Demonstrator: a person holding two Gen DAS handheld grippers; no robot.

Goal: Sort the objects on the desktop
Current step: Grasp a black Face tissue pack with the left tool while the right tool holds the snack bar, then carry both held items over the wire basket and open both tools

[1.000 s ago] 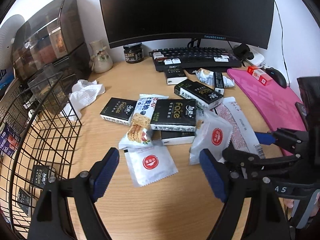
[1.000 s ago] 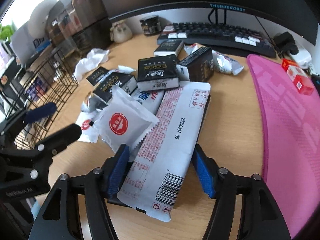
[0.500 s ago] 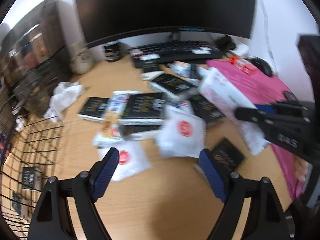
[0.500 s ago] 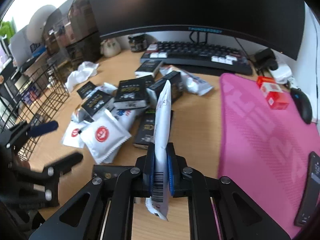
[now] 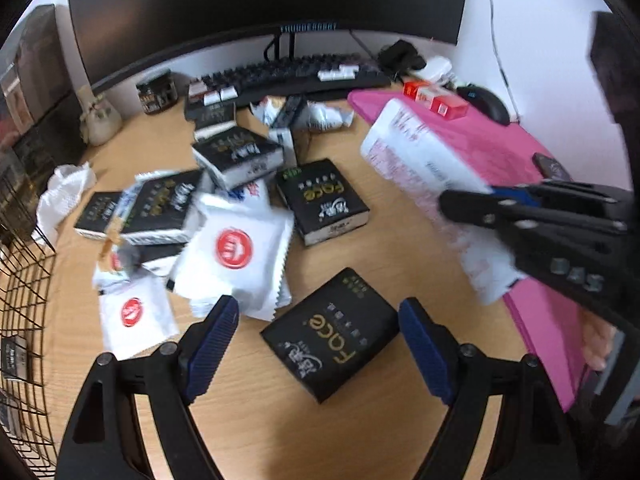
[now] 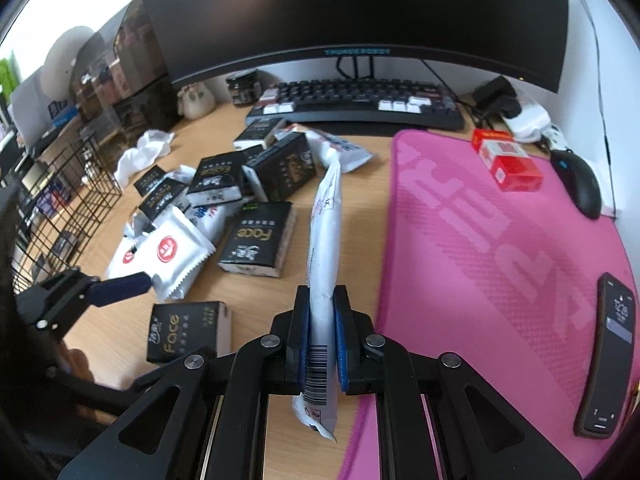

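My right gripper (image 6: 322, 300) is shut on a long white snack packet (image 6: 326, 216), held on edge above the desk by the pink mat. In the left wrist view the same packet (image 5: 420, 152) hangs from the right gripper (image 5: 480, 200). My left gripper (image 5: 317, 306) is open, its jaws still spreading, just above a black "Face" tissue pack (image 5: 332, 332) that lies flat between the fingers without touching the pads. Further left lies a heap of white sachets with red logos (image 5: 236, 248) and more black tissue packs (image 5: 324, 200).
A black wire basket (image 5: 24, 280) stands at the left edge with small packs inside. The pink mat (image 6: 500, 240) carries a red box (image 6: 508, 160), a mouse (image 6: 580, 184) and a phone (image 6: 612, 352). A keyboard (image 6: 360, 100) and monitor stand behind.
My right gripper closed on the long white packet and lifted it off the heap, toward the pink mat. A black pack that lay under it now shows, and my left gripper moved over it.
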